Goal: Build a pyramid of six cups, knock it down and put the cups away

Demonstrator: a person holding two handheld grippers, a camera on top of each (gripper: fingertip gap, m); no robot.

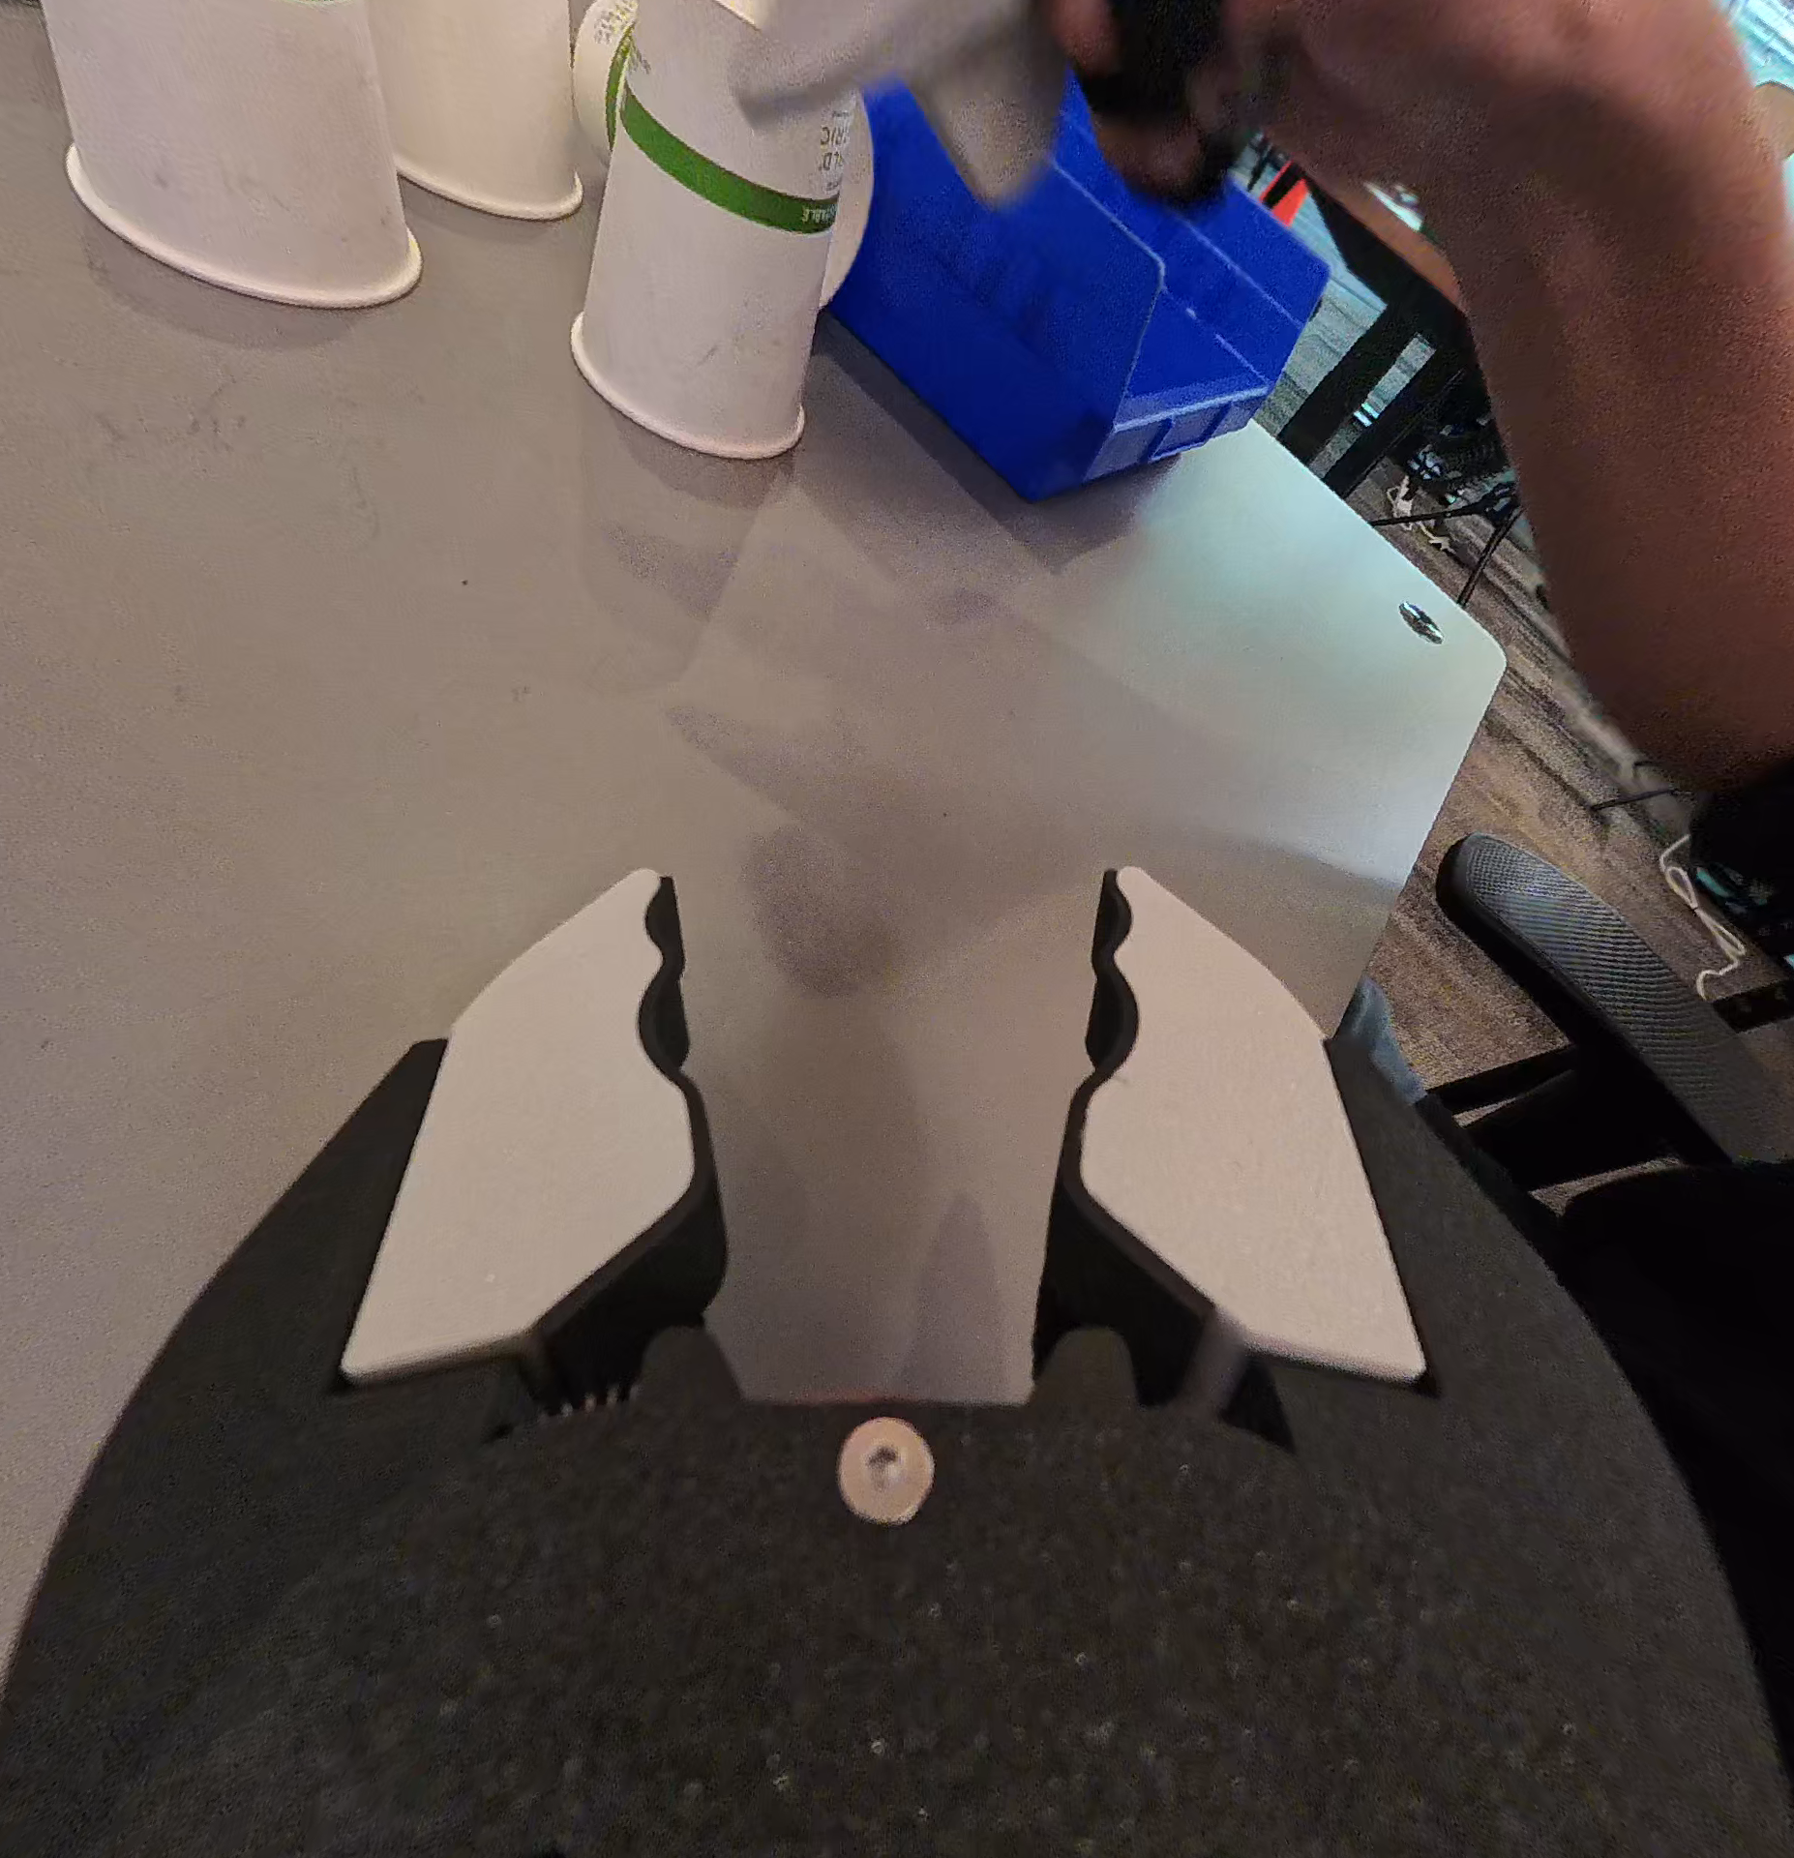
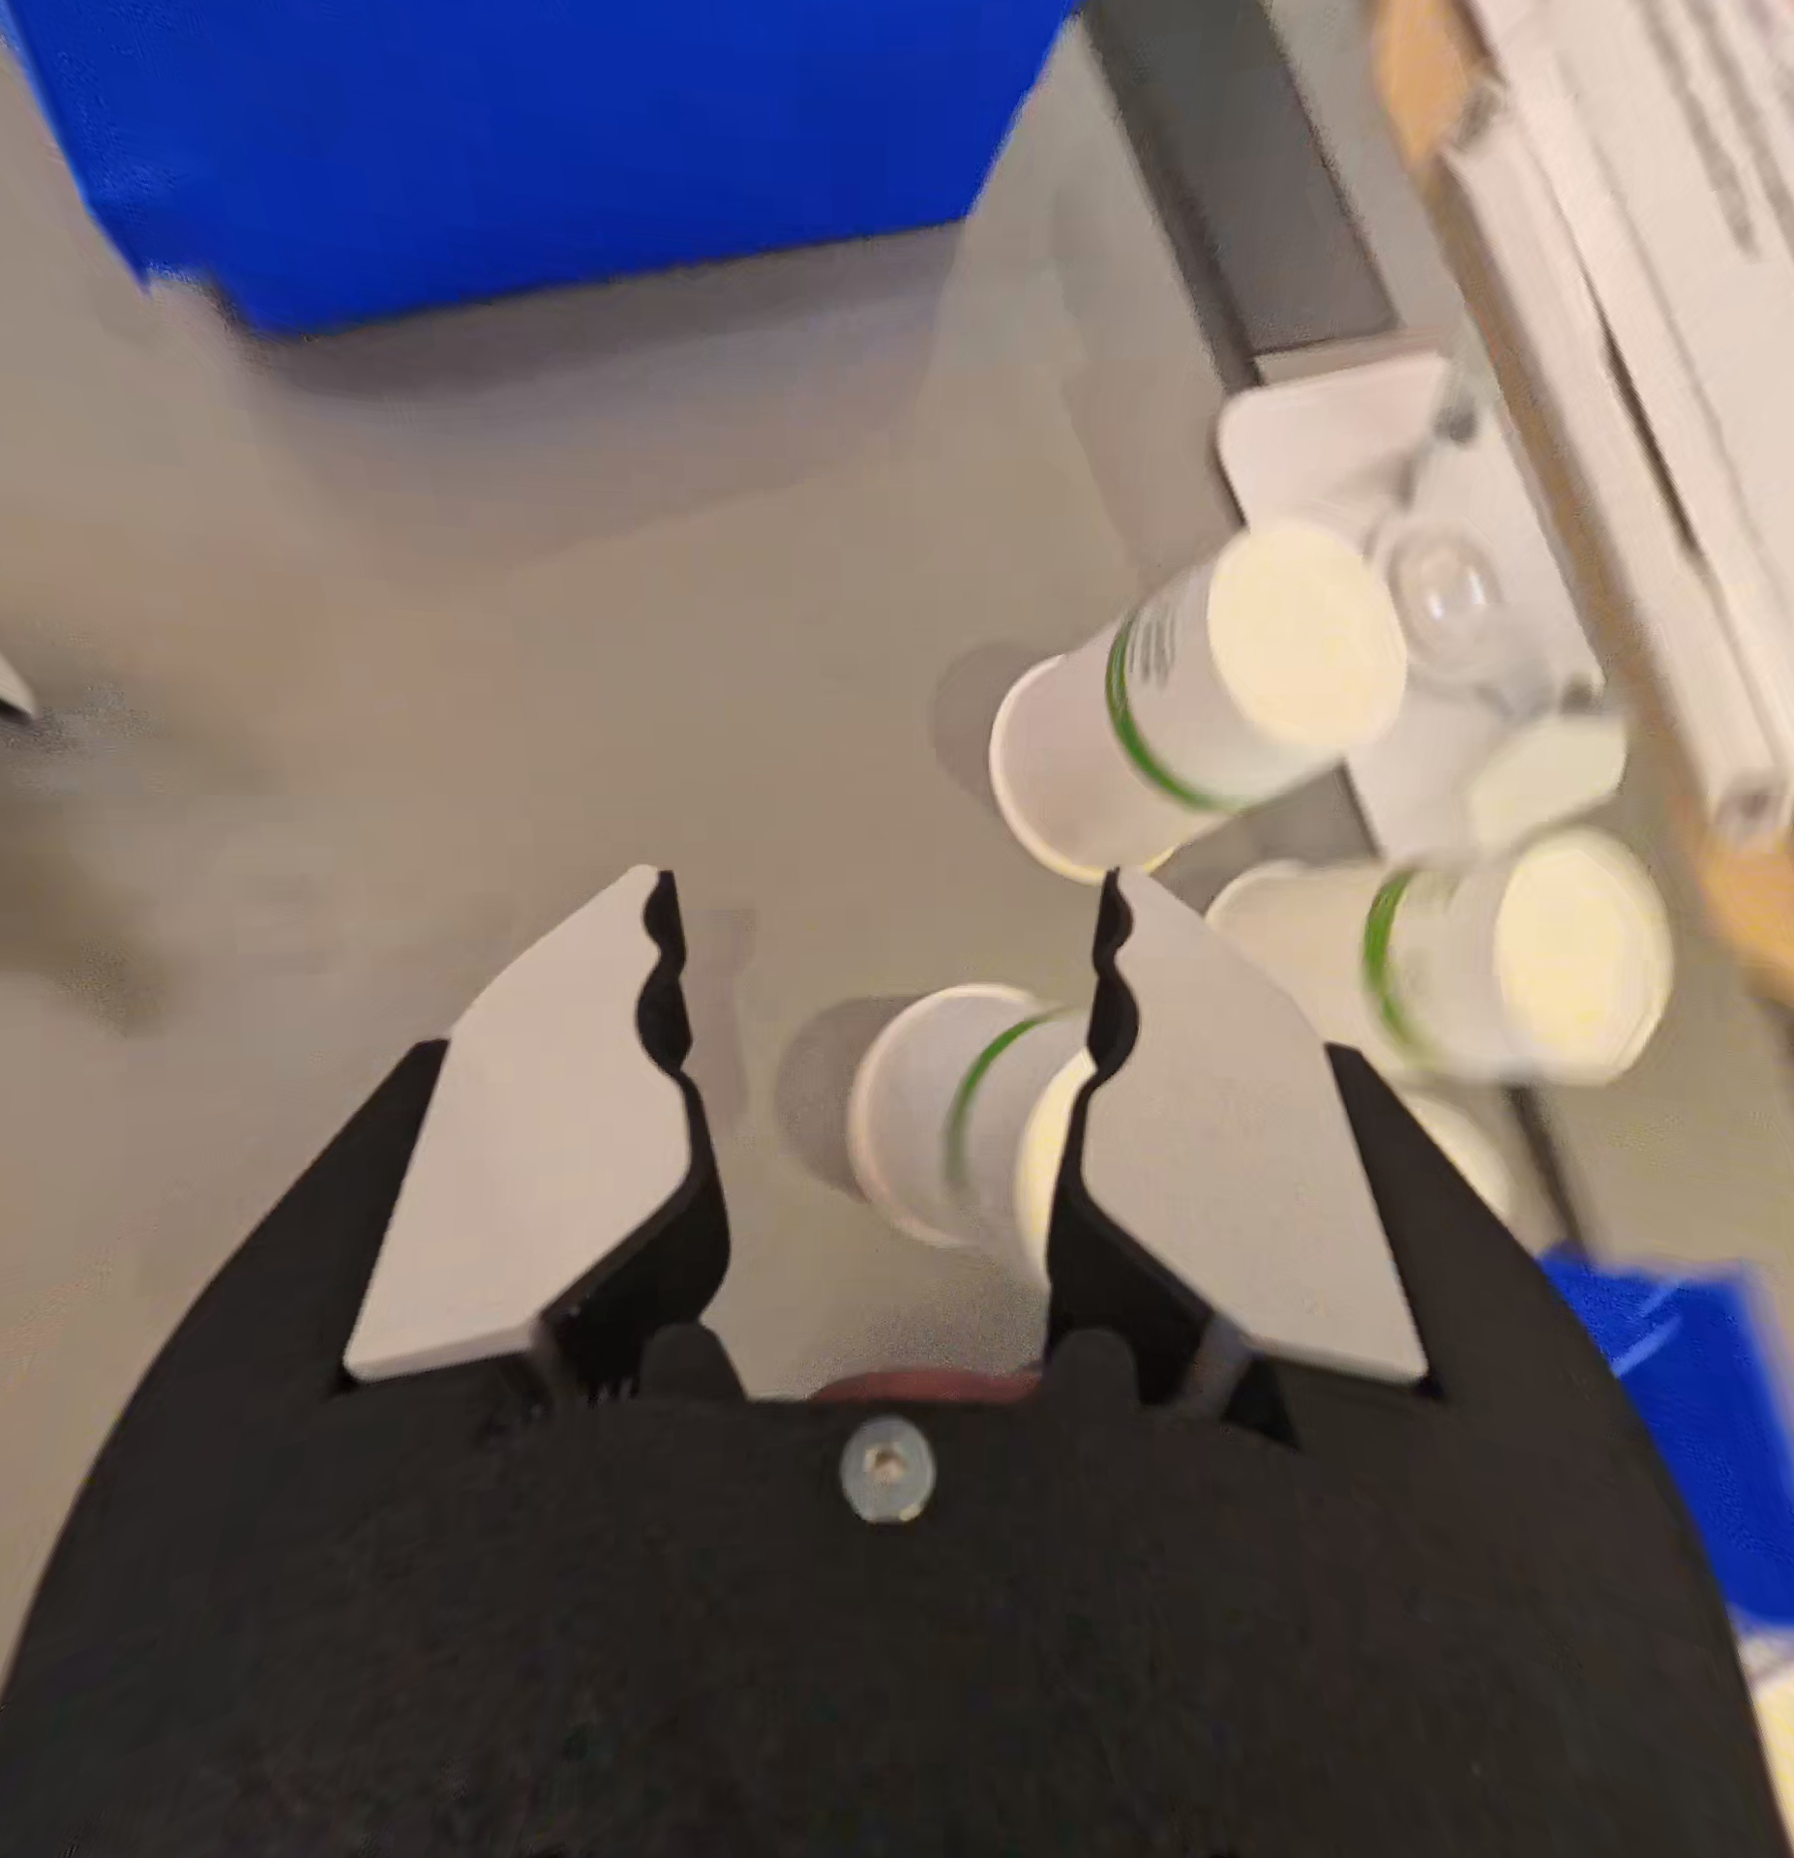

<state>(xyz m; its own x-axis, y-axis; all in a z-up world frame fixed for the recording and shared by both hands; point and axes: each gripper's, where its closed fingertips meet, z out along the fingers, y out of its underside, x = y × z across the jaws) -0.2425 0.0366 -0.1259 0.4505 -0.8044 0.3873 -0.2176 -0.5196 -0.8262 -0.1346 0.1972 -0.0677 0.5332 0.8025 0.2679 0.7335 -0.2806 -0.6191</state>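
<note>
1. We see a grey tabletop [image 1: 270, 704] carrying everything.
2. A blue bin [image 1: 1054, 332] sits beside the cups.
3. White cups [image 1: 702, 302] stand upside down on the tabletop, green-banded.
4. Our left gripper [image 1: 885, 885] and right gripper [image 2: 885, 885] hold nothing, jaws spread.

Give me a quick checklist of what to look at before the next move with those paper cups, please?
1. Left gripper empty and open: ok, only bare grey table between its fingers.
2. Right gripper empty and open: ok, nothing between its fingers.
3. Cups upside down on the table: ok for the green-banded cup and the plain white cup.
4. All six cups counted: cannot tell; the right wrist view is blurred and cups overlap.
5. Blue bin within reach beside the cups: ok.
6. Pyramid shape finished: cannot tell.
</note>
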